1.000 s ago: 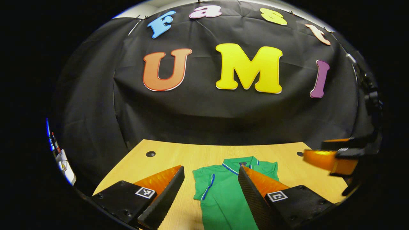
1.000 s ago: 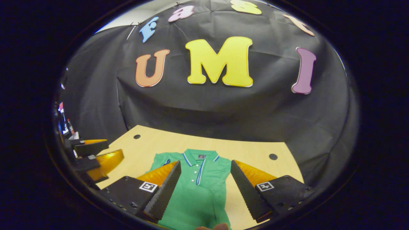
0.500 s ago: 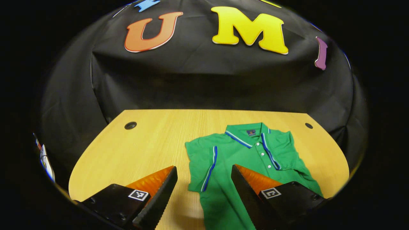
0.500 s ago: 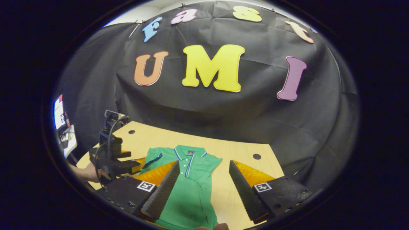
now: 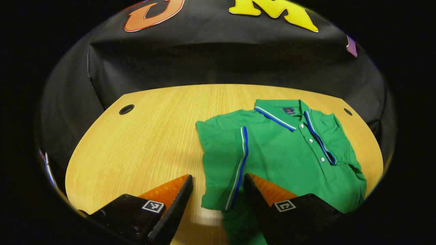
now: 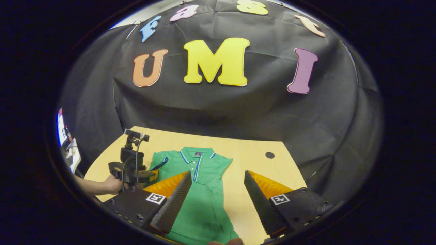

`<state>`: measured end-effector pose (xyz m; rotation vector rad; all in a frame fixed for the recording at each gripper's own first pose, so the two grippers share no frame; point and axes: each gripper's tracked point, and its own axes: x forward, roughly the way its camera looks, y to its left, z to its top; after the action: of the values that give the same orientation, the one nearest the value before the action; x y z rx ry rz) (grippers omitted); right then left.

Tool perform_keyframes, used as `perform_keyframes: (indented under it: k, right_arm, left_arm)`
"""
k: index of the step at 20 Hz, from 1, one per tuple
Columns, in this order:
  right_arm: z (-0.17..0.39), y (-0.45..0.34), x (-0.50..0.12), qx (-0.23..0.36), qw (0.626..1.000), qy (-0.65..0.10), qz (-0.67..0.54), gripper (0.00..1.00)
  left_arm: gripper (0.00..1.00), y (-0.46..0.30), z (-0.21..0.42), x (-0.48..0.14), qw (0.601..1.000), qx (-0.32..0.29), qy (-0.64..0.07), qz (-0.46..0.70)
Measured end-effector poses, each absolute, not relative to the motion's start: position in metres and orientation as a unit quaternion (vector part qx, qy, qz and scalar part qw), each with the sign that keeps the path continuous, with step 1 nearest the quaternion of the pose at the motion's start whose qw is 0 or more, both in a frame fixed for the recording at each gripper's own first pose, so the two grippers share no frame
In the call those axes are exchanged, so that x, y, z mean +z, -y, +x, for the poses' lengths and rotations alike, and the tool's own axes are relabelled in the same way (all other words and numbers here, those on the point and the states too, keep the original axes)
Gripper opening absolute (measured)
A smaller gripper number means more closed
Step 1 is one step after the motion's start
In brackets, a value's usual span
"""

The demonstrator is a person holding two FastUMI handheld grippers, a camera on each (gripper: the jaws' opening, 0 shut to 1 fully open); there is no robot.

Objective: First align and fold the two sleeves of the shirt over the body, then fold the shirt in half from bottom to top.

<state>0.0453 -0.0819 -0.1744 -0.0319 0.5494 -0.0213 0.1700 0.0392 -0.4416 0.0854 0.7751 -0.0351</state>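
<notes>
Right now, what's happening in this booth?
A person holds two grippers over a green polo shirt lying flat on the wooden table. The left gripper, jaws open, straddles the folded-in sleeve. The right gripper hovers open over the shirt's lower body. The bottom-to-top fold isn't done yet.

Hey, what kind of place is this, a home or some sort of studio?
Most likely a recording booth, not a home. A black cloth wall hangs behind a bare wooden table with cable holes. A green polo shirt lies on the table, and a hand holds a gripper with a camera on it.
</notes>
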Motion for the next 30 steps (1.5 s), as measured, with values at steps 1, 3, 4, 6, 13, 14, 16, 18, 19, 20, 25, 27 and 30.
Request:
perform_keyframes:
  k: [1, 3, 4, 6, 13, 14, 16, 18, 19, 20, 25, 27, 30]
  right_arm:
    - [0.046, 0.081, -0.175, -0.01, 0.962, -0.271, -0.015, 0.96]
    - [0.048, 0.076, -0.178, -0.006, 0.962, -0.274, -0.016, 0.96]
    - [0.048, 0.074, -0.18, -0.004, 0.961, -0.277, -0.015, 0.96]
    - [0.049, 0.072, -0.182, -0.002, 0.96, -0.281, -0.008, 0.96]
    - [0.051, 0.065, -0.186, 0.003, 0.958, -0.288, 0.005, 0.96]
    - [0.051, 0.065, -0.186, 0.004, 0.958, -0.288, 0.008, 0.96]
    - [0.049, 0.067, -0.185, 0.004, 0.958, -0.286, 0.012, 0.96]
    - [0.047, 0.071, -0.183, 0.001, 0.959, -0.283, 0.014, 0.96]
    - [0.045, 0.073, -0.182, 0.0, 0.96, -0.281, 0.016, 0.96]
    - [0.045, 0.075, -0.18, -0.002, 0.96, -0.278, 0.019, 0.96]
    - [0.033, 0.095, -0.174, -0.015, 0.963, -0.268, 0.032, 0.95]
    - [0.026, 0.106, -0.171, -0.025, 0.963, -0.265, 0.031, 0.96]
    - [0.019, 0.122, -0.168, -0.039, 0.964, -0.26, 0.035, 0.95]
  left_arm:
    - [0.97, -0.042, 0.172, -0.444, 0.924, -0.017, -0.378, 0.051]
    - [0.89, -0.037, 0.175, -0.441, 0.926, -0.029, -0.374, 0.04]
    - [0.81, -0.035, 0.174, -0.442, 0.926, -0.033, -0.374, 0.033]
    - [0.55, -0.033, 0.174, -0.44, 0.928, -0.038, -0.37, 0.02]
    - [0.11, -0.018, 0.178, -0.424, 0.929, -0.071, -0.358, -0.062]
    - [0.1, -0.017, 0.179, -0.42, 0.93, -0.072, -0.355, -0.068]
    - [0.07, -0.016, 0.183, -0.407, 0.935, -0.07, -0.341, -0.069]
    - [0.07, -0.014, 0.187, -0.387, 0.94, -0.062, -0.329, -0.067]
    - [0.07, -0.011, 0.19, -0.377, 0.942, -0.06, -0.324, -0.068]
    - [0.07, -0.003, 0.192, -0.37, 0.943, -0.06, -0.319, -0.069]
    - [0.08, 0.044, 0.205, -0.355, 0.944, -0.065, -0.32, -0.041]
    - [0.08, 0.076, 0.207, -0.358, 0.942, -0.081, -0.324, -0.039]
    - [0.08, 0.112, 0.214, -0.364, 0.942, -0.092, -0.32, -0.033]
